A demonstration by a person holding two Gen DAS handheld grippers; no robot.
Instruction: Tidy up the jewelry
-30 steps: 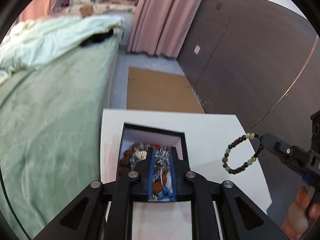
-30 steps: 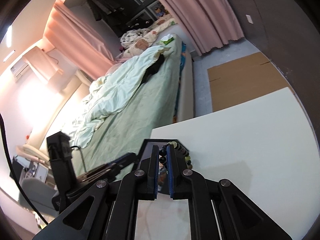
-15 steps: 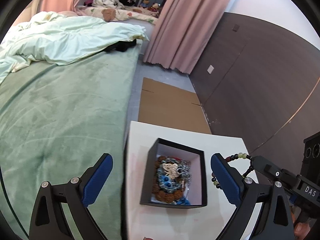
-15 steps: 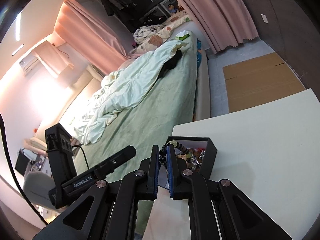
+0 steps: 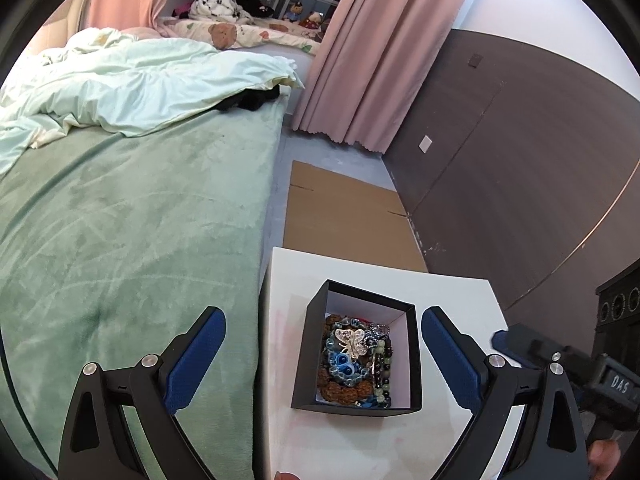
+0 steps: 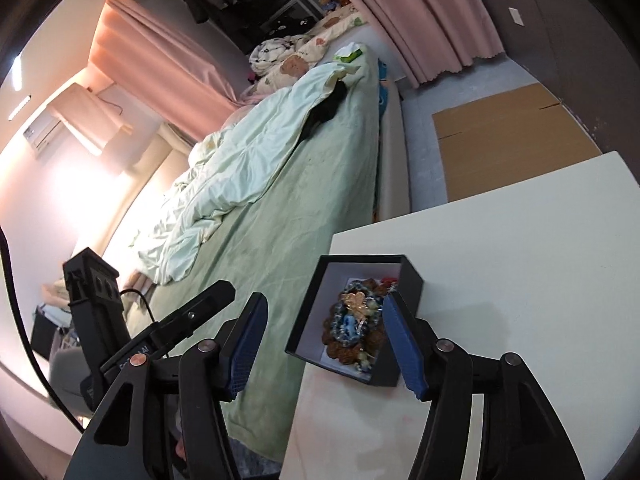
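One black jewelry box [image 5: 356, 404], open at the top and white inside, sits on a white desk [image 5: 452, 300] near the corner closest to the bed [image 5: 132, 216], with a tangled heap of jewelry [image 5: 354, 360] lying inside it: brown bead strands, pale blue beads, a silver butterfly piece [image 5: 351, 340] on top, and a strand of green and dark beads [image 5: 382, 368] along the heap's right side; how many separate pieces make up the heap cannot be told. Two handheld grippers frame the box. The left gripper [image 5: 323, 360] hangs above the desk's near end, angled downward, its two blue-padded fingers [image 5: 198, 356] spread wide on either side of the box with nothing pressed between them. The right gripper [image 6: 322, 344] points down at the same box from the side, its jaws opening, one blue pad over the bed's edge and the other just beside the box's right wall; the box and its contents show between the pads, which grip nothing. Each gripper's black body appears at the edge of the other's view, and a fingertip of the person [image 5: 604, 452] shows at the lower right. Beyond the desk lie one flattened cardboard sheet [image 5: 344, 208] on the floor, pink curtains [image 5: 380, 52] and a rumpled pale quilt [image 5: 140, 84] on the green bed.
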